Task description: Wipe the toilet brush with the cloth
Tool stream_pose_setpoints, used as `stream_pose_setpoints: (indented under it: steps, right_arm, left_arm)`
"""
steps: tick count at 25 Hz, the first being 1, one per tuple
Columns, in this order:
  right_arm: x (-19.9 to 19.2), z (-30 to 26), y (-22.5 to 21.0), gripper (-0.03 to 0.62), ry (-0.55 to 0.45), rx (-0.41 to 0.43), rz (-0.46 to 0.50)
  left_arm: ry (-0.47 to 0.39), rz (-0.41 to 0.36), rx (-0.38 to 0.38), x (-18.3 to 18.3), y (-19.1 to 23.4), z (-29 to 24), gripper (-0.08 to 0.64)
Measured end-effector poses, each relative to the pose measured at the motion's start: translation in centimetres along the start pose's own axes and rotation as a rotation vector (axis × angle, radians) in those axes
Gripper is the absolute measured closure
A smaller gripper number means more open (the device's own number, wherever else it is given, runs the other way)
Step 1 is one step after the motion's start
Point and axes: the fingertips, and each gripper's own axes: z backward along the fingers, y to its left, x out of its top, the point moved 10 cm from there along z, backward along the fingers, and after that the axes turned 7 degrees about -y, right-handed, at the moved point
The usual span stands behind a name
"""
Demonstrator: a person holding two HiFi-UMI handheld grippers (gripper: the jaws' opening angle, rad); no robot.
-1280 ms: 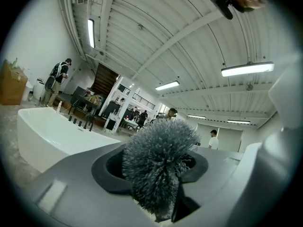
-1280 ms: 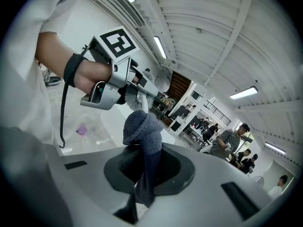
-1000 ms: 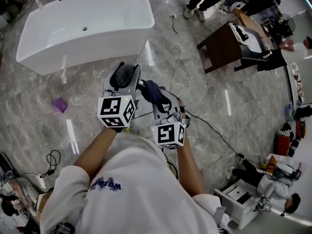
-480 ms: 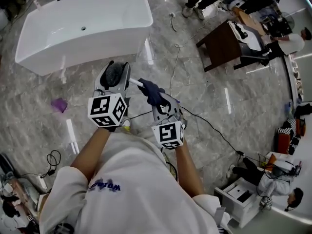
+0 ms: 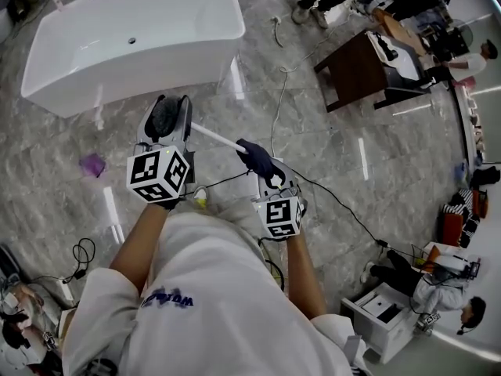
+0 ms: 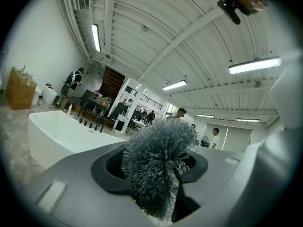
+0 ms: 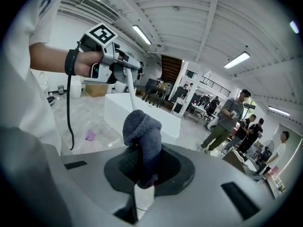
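Note:
The toilet brush is held off the floor. Its grey bristle head (image 5: 165,119) sits between the jaws of my left gripper (image 5: 172,105), which is shut on it. In the left gripper view the bristles (image 6: 158,157) fill the gap of the left gripper (image 6: 158,183). The white handle (image 5: 216,138) runs right from there into a dark blue cloth (image 5: 257,157). My right gripper (image 5: 267,172) is shut on that cloth. In the right gripper view the cloth (image 7: 142,132) bulges out of the right gripper (image 7: 142,176) and wraps the lower end of the handle (image 7: 129,90).
A white bathtub (image 5: 133,37) stands on the marble floor ahead. A purple scrap (image 5: 91,164) lies at the left. A black cable (image 5: 344,210) crosses the floor at the right. A dark wooden table (image 5: 356,73) and several people are at the far right.
The cloth and right gripper have slid down and right along the handle, away from the bristle head. The left gripper has moved left with the brush. More bare white handle shows between them.

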Motion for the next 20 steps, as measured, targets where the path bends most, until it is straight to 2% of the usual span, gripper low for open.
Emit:
stream_pose_setpoints:
  steps: [4, 10, 14, 20]
  right_arm:
    - [0.7, -0.2, 0.2, 0.560, -0.004, -0.007, -0.003]
    - [3.0, -0.5, 0.2, 0.562, -0.071, -0.053, -0.017]
    - [4.3, -0.9, 0.4, 0.563, -0.113, -0.040, -0.046]
    - [5.8, -1.0, 1.0, 0.565, -0.190, -0.026, -0.063]
  left_arm:
    - [0.011, 0.015, -0.004, -0.5, -0.3, 0.2, 0.344]
    - [0.029, 0.046, -0.025, -1.1, -2.3, -0.2, 0.342]
    - [0.042, 0.041, -0.063, -1.5, -3.4, -0.2, 0.339]
    - [0.043, 0.074, -0.073, -1.7, -4.2, 0.0, 0.331]
